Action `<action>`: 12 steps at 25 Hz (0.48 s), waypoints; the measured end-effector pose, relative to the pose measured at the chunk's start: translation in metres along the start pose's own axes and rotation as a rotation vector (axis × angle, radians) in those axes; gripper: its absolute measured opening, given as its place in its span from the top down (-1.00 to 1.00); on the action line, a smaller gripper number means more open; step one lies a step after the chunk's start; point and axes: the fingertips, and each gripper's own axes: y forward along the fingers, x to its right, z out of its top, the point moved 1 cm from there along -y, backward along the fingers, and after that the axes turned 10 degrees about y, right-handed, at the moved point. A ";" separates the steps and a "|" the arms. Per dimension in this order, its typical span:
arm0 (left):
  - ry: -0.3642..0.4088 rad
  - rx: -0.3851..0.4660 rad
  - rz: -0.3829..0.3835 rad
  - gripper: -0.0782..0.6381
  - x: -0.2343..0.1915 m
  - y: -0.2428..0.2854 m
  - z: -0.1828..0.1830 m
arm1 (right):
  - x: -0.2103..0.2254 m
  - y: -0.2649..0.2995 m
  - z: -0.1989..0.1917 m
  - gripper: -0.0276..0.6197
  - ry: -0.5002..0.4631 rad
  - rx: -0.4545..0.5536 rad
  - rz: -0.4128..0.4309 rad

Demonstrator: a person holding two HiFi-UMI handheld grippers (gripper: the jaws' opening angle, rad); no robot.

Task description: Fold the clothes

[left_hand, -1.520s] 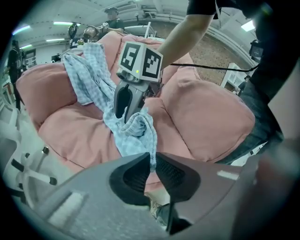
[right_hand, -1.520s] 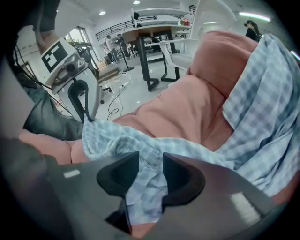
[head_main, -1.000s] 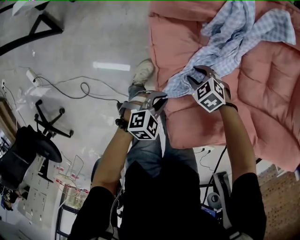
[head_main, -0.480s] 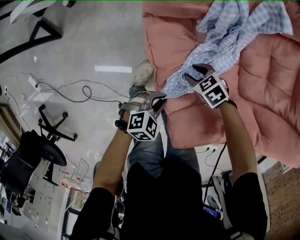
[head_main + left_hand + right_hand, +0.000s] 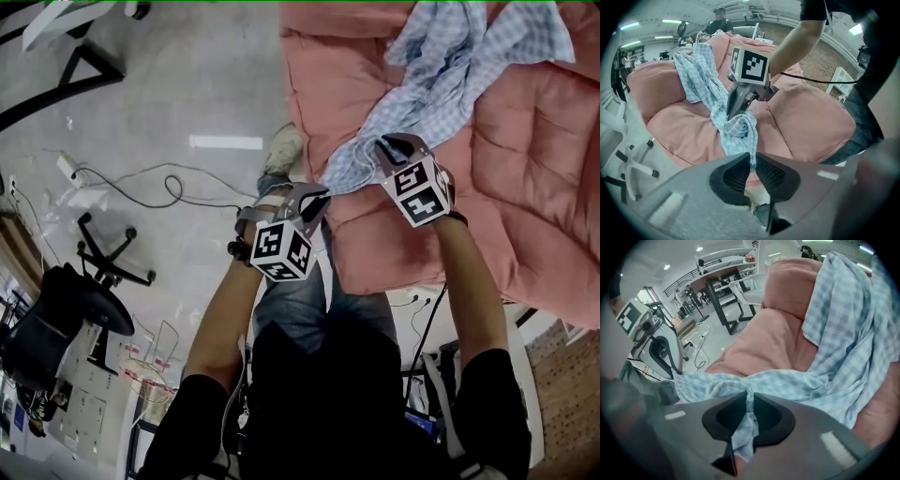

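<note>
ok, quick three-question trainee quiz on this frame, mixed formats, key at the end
1. True or false: the checked garment lies on the pink cushion.
2. What does the left hand-held gripper hold? A) a cable B) the garment's edge C) nothing
3. What sits between the jaws of the right hand-held gripper?
Key: 1 true. 2 B. 3 a fold of the checked garment; those jaws have just been closing on it.
</note>
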 end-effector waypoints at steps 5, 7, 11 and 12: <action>0.041 -0.014 -0.001 0.66 0.009 -0.013 0.013 | -0.006 -0.041 -0.010 0.76 -0.003 0.049 -0.036; 0.053 -0.022 0.008 0.66 0.009 -0.023 0.020 | -0.009 -0.059 -0.015 0.76 -0.012 0.060 -0.070; 0.076 -0.038 0.040 0.66 0.003 -0.047 0.034 | -0.014 -0.102 -0.020 0.76 -0.022 0.107 -0.131; 0.087 -0.042 0.050 0.66 0.000 -0.055 0.039 | -0.015 -0.114 -0.021 0.76 -0.022 0.120 -0.152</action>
